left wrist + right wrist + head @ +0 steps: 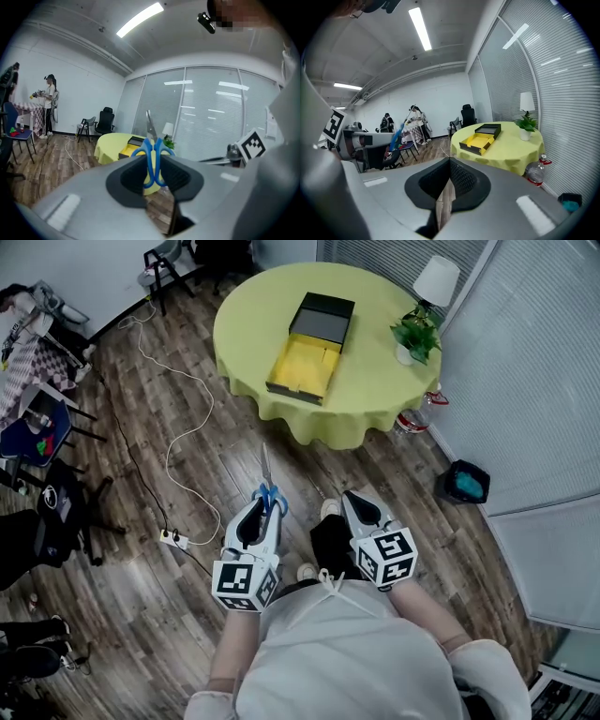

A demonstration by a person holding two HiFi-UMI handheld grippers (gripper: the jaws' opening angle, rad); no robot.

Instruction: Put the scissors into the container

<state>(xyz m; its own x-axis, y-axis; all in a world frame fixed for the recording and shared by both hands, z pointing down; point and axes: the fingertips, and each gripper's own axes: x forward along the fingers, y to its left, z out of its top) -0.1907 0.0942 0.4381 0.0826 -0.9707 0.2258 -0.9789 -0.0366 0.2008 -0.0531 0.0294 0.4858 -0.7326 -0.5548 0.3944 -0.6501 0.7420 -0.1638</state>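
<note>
Left tool (268,506) clamped on scissors (265,468); right tool (352,500) closed, empty.

Head view: above the person, facing steeply down and forward; left gripper (261,510) and right gripper (356,504) sit close at the bottom, and the round table under a yellow-green cloth (375,381) is farther off at the top.
Left gripper view: low behind its own jaws, facing level toward that table, well apart from it; blue-handled scissors (152,161) fill the near centre.
Right gripper view: behind its own jaws, level, with the table right of centre.
Shared: all three take in the table with its open black-and-yellow box (314,343); each gripper view catches the other gripper at its edge.
</note>
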